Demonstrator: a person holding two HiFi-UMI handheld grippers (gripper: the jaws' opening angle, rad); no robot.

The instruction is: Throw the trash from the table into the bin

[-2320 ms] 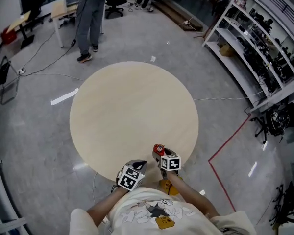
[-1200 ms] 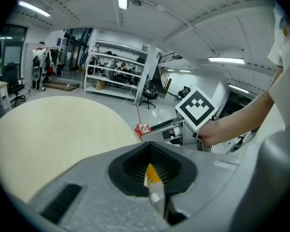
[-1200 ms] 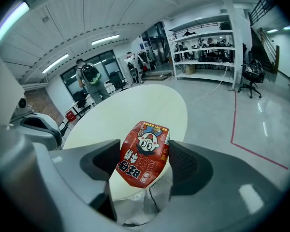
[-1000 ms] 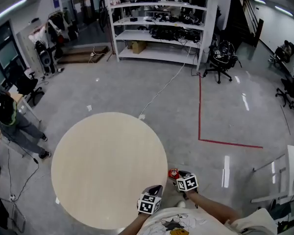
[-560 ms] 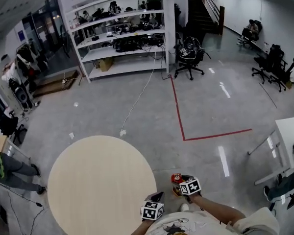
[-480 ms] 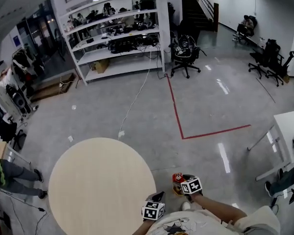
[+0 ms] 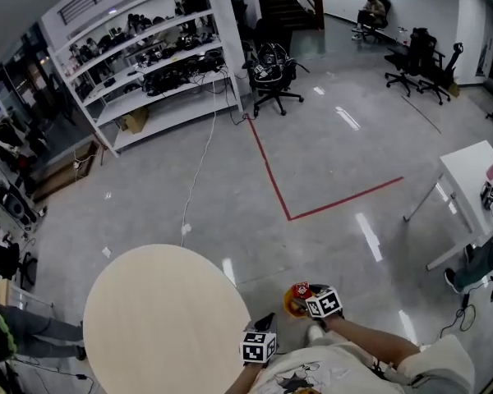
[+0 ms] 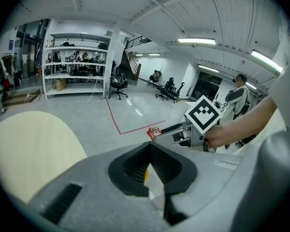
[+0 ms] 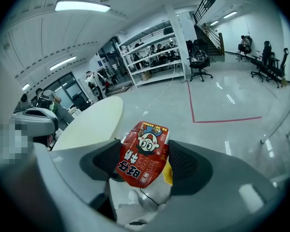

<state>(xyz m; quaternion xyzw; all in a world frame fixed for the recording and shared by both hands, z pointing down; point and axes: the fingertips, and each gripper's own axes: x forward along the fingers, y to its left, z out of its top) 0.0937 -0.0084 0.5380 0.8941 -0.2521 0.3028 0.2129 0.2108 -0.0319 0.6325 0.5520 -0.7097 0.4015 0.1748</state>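
Red packet (image 9: 143,161), perhaps a carton; clamped inside right claw (image 9: 145,148)

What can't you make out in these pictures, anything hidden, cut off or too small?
Head view: a yellow object under the right gripper is mostly hidden by it and the red packet; whether it is the bin is unclear.
Head view: the table has its near side cut off by the bottom edge.
Head view: items on the shelves are too small to name.
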